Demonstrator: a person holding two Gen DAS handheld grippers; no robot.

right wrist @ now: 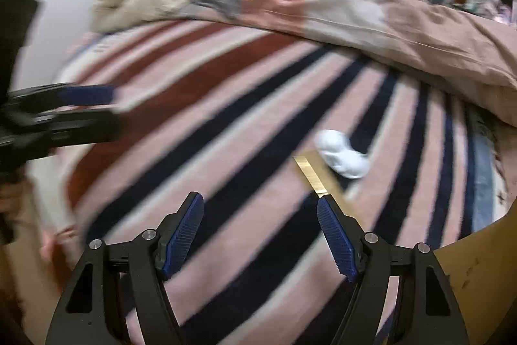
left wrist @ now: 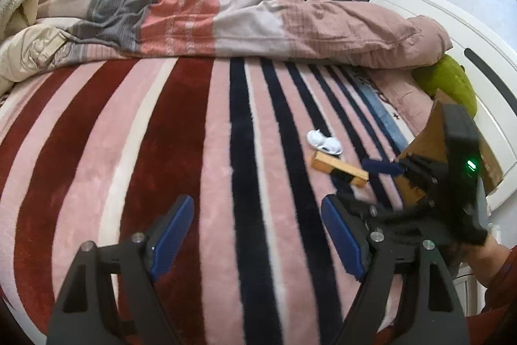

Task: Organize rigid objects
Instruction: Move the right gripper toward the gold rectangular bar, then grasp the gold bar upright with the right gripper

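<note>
A wooden block [left wrist: 339, 169] and a small white rigid object [left wrist: 324, 143] lie side by side on the striped blanket [left wrist: 181, 134], right of centre. My left gripper [left wrist: 258, 235] is open and empty above the blanket, short of them. My right gripper [right wrist: 260, 231] is open and empty; in the left wrist view it [left wrist: 384, 167] hovers just right of the block. In the blurred right wrist view the block [right wrist: 311, 175] and white object [right wrist: 342, 154] lie just ahead of the right fingertip [right wrist: 326, 209]. The left gripper [right wrist: 87, 105] shows at the left edge.
A rumpled pink, grey and salmon duvet [left wrist: 206, 12] is heaped across the far side of the bed. A cardboard box [left wrist: 436, 151] stands at the right, next to a green plush [left wrist: 452, 83] and the white bed frame [left wrist: 458, 31]. Cluttered shelves stand behind.
</note>
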